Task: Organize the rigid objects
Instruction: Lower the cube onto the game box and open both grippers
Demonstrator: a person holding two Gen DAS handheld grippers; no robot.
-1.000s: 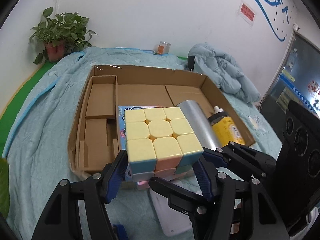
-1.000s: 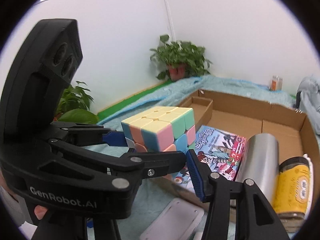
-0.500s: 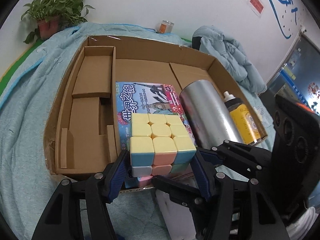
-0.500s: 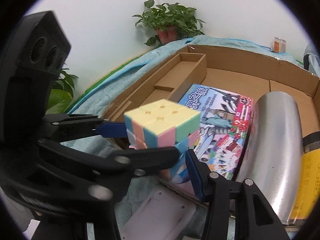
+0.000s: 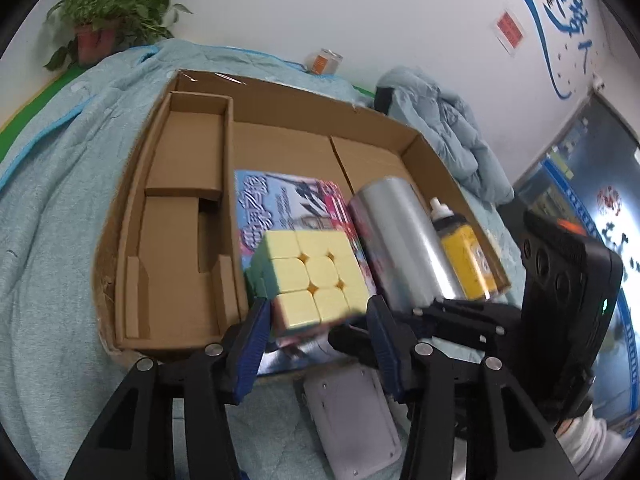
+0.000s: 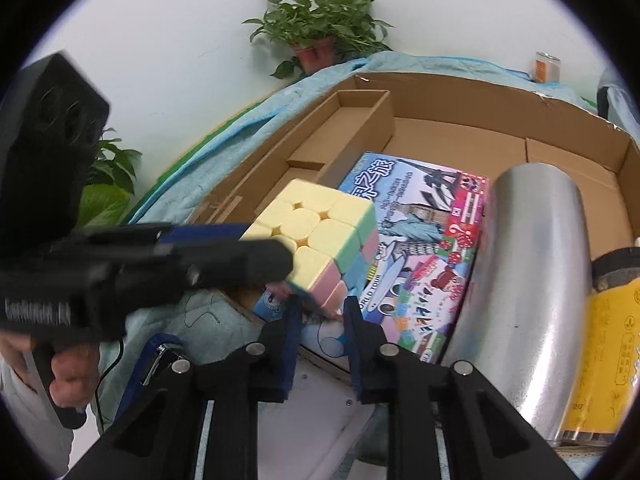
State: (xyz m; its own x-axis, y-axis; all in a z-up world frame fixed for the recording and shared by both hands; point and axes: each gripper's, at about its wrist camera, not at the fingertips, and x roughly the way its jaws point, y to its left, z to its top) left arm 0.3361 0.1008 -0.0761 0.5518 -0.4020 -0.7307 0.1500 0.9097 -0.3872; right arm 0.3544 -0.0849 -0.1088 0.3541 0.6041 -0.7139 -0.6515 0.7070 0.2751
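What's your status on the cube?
Left gripper: jaws just closing, cube tilted between tips, grip unclear. Right gripper: jaws shut, at cube's corner. Game box beneath.

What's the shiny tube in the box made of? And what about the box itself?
The shiny tube looks like metal, maybe brushed steel: silvery, with soft blurry reflections, though it could be foil-wrapped. The box looks like plain brown cardboard: matte, with folded flaps and thin cut edges.

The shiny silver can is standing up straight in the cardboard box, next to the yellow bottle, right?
Not quite. The shiny silver metal can is lying on its side in the brown cardboard box, not standing up. The right wrist view shows it well. It is indeed next to the yellow bottle with the black collar.
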